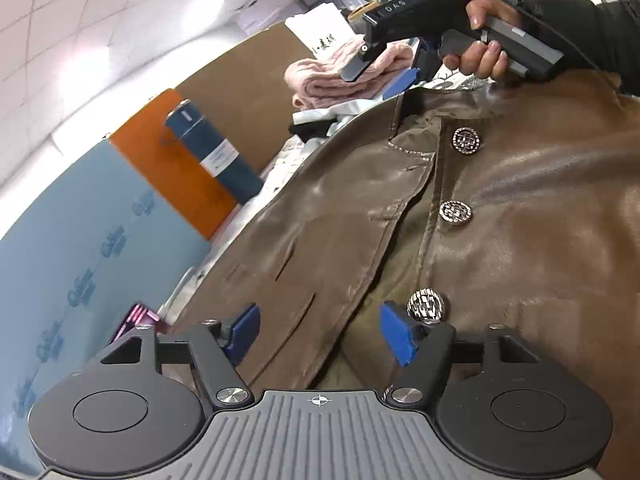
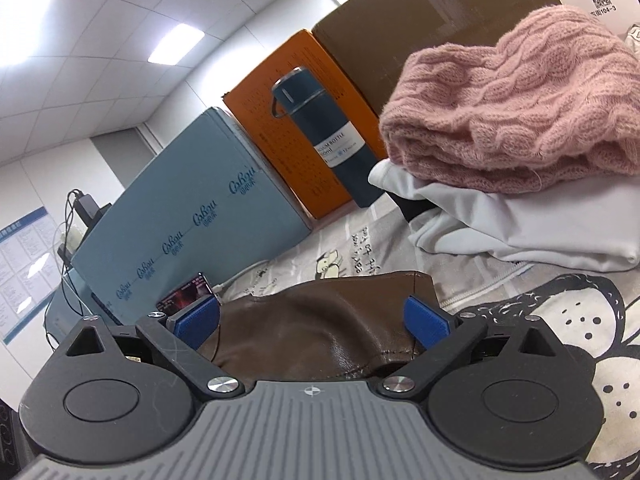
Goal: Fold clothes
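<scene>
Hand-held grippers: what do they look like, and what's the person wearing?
Both match. The left hand-held gripper and right hand-held gripper have blue pads on black linkage arms, silver pivot screws, two black round discs and a ribbed grey body with a crosshair mark. The hand emerges from a dark sleeve.

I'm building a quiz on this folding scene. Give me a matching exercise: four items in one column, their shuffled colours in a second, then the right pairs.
Column 1
1. leather jacket
2. knitted sweater
3. vacuum bottle
4. gripper finger pads

Column 2
A. dark teal with a white label
B. bright blue
C. brown
D. pink

Pairs: 1-C, 2-D, 3-A, 4-B
</scene>
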Demonstrator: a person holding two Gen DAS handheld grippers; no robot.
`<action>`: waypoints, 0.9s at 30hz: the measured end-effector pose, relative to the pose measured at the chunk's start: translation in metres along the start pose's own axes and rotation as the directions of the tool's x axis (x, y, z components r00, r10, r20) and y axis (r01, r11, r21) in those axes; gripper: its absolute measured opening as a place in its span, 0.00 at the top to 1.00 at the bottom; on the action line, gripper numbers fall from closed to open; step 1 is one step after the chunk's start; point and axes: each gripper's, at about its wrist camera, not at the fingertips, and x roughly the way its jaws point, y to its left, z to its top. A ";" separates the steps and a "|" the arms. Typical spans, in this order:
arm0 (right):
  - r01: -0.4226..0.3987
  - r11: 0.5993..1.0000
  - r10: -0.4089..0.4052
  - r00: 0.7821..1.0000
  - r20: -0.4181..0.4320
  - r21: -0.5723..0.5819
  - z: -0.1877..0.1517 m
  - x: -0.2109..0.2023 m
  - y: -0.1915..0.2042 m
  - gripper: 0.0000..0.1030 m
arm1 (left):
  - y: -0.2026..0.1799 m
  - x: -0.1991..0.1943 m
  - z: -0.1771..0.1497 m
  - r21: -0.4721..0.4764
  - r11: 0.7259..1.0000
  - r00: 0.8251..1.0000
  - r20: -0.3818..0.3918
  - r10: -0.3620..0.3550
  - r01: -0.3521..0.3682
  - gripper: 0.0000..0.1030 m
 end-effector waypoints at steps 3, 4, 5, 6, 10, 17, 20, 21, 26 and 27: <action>-0.001 1.000 0.001 1.000 0.000 0.003 0.000 0.000 -0.001 0.03 | 0.010 0.014 0.003 -0.089 0.996 1.000 0.002 -0.022 0.022 0.33; -0.001 1.000 0.001 1.000 0.000 0.005 0.000 0.000 -0.002 0.03 | 0.014 0.018 0.004 -0.121 0.992 0.999 0.004 -0.032 0.032 0.33; 0.000 1.000 0.000 1.000 -0.002 0.007 0.000 0.000 -0.002 0.03 | 0.016 0.021 0.004 -0.145 0.989 0.999 0.008 -0.040 0.040 0.35; 0.001 1.000 -0.001 1.000 -0.004 0.009 -0.001 0.001 -0.002 0.03 | 0.018 0.022 0.005 -0.169 0.983 0.998 0.016 -0.064 0.066 0.50; 0.001 1.000 -0.001 1.000 -0.004 0.012 -0.001 0.001 -0.003 0.03 | 0.024 0.020 0.007 -0.236 0.965 0.992 0.065 -0.106 0.119 0.98; 0.006 0.999 -0.007 1.000 0.018 0.036 0.000 -0.003 -0.007 0.03 | 0.026 -0.012 0.018 -0.247 0.967 0.988 0.152 -0.022 0.059 1.00; -0.006 0.999 0.005 0.999 0.032 0.047 0.001 -0.005 -0.008 0.03 | 0.012 -0.013 0.019 -0.142 0.983 0.991 0.092 -0.100 0.113 0.99; -0.017 0.999 0.015 0.999 0.039 0.052 0.001 -0.006 -0.009 0.03 | 0.007 -0.011 0.017 -0.110 0.986 0.991 0.058 -0.117 0.123 0.99; -0.070 0.995 0.065 0.995 0.072 0.073 0.003 -0.011 -0.011 0.03 | 0.004 -0.010 0.006 -0.100 0.983 0.988 0.021 -0.155 0.156 0.95; -0.081 0.994 0.075 0.994 0.079 0.077 0.003 -0.012 -0.012 0.03 | 0.007 -0.013 0.006 -0.115 0.979 0.986 0.040 -0.164 0.168 0.92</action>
